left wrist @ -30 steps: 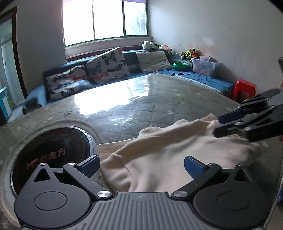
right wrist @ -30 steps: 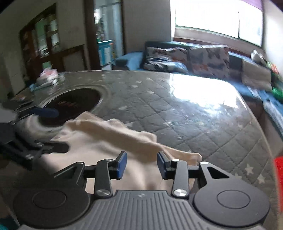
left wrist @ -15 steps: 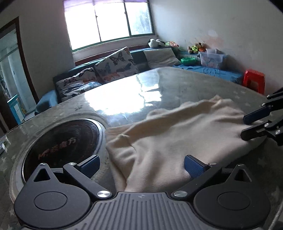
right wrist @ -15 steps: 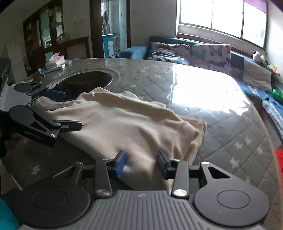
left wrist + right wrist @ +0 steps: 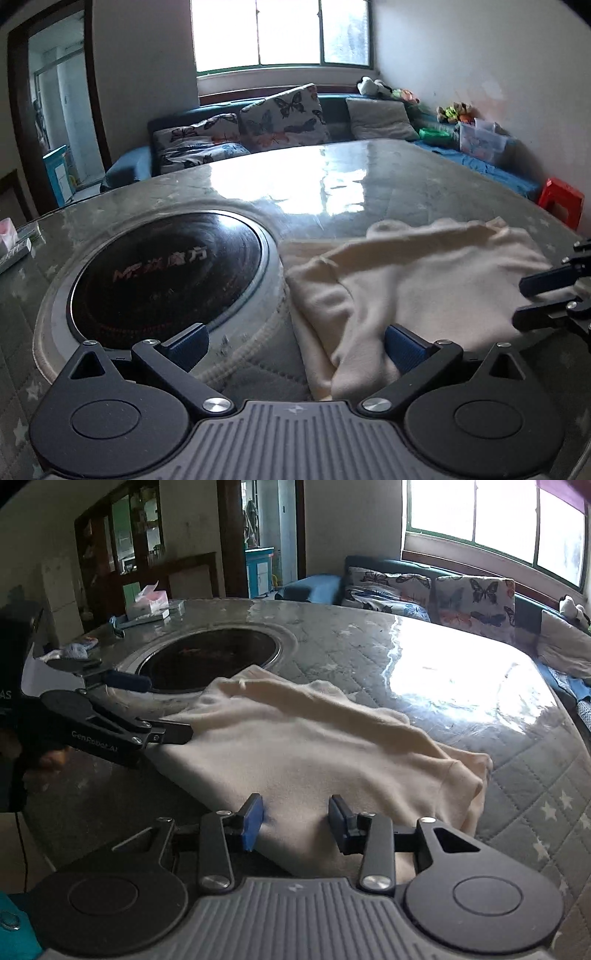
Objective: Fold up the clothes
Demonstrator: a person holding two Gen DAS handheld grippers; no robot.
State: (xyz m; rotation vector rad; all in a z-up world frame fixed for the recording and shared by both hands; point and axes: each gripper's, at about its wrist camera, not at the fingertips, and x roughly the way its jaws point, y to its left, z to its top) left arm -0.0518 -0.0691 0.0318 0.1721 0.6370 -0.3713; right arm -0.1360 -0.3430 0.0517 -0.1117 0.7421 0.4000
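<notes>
Glossy quilted tabletop (image 5: 369, 177) with star print fills both views, a window behind. Left tool (image 5: 295, 345) is spread wide and released, its right pad touching the near-left corner of the cream fleece garment (image 5: 424, 280), which lies loosely doubled just ahead. Right tool (image 5: 295, 821) is also released, its blue pads resting over the garment's near hem (image 5: 295, 775). Beyond the left tool sits a round black induction cooktop (image 5: 166, 266). Closing on a single layer could drag the fold crooked across this slick surface.
</notes>
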